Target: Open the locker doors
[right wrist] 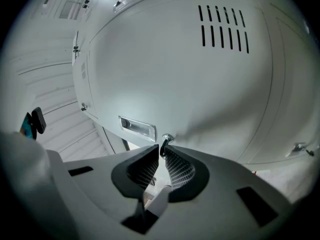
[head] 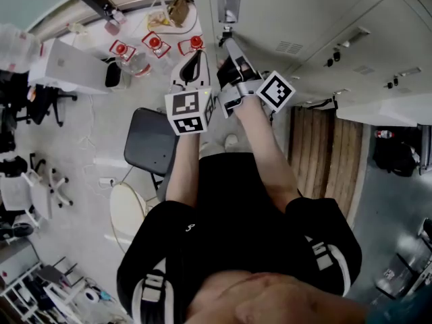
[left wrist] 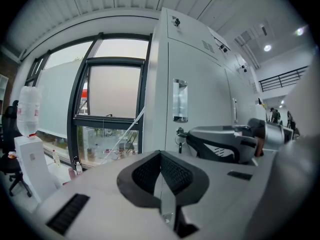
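A pale grey locker door (right wrist: 200, 84) fills the right gripper view, with vent slots (right wrist: 222, 26) near its top. Below them sit a recessed label holder (right wrist: 137, 126) and a small round lock (right wrist: 167, 137). A dark key (right wrist: 163, 146) sticks out of the lock, and my right gripper (right wrist: 162, 150) is shut on it with its tips close to the door. In the head view the right gripper (head: 228, 46) reaches to the door under the label holder (head: 228, 9). My left gripper (left wrist: 160, 156) hangs beside it, left of the locker, shut on nothing. From there I see the right gripper (left wrist: 186, 135) at the key.
More grey locker doors (head: 351, 52) run to the right. On the left are a window (left wrist: 112, 99), a water dispenser (left wrist: 27, 154) and red-capped bottles (head: 155, 44) on the floor. A black chair (head: 152, 140) and a round stool (head: 127, 211) stand behind my left side.
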The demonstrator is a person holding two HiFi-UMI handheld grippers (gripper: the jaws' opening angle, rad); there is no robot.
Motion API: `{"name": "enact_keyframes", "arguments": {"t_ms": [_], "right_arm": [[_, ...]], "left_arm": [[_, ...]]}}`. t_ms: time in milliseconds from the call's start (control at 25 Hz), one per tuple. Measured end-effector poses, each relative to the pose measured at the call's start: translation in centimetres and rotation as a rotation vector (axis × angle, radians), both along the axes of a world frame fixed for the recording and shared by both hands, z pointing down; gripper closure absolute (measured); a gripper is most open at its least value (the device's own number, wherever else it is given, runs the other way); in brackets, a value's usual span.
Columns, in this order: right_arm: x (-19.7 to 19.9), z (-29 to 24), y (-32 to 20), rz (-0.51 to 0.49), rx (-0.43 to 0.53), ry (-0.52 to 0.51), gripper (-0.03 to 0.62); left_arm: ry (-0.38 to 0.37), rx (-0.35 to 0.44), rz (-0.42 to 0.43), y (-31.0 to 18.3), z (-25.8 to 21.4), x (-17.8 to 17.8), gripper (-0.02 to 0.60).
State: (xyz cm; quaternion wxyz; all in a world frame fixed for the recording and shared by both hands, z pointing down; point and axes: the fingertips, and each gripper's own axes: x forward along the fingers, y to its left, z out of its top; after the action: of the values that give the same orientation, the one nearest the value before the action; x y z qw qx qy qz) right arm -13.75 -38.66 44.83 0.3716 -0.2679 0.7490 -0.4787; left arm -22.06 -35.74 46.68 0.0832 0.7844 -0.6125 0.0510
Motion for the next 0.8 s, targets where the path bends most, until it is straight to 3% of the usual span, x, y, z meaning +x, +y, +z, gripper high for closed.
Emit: {"name": "enact_keyframes", "arguments": {"t_ms": [200, 400, 800], "right_arm": [[0.3, -0.3, 0.2, -0.011, 0.035, 0.002, 0.549], [0.5, -0.9, 0.5, -0.006, 0.096, 0.107, 0.542], [0.9, -1.6, 1.1, 0.102, 0.248, 0.531, 0.54]], "left_arm": [[0.007, -0.007, 0.0, -0.2, 0.4, 0.1, 0.572], [0.008, -0.007, 0.011, -0.3, 0.5, 0.7, 0.572], [0.033, 0.011, 0.037, -0.4, -0.2, 1.6, 0.572]]}}
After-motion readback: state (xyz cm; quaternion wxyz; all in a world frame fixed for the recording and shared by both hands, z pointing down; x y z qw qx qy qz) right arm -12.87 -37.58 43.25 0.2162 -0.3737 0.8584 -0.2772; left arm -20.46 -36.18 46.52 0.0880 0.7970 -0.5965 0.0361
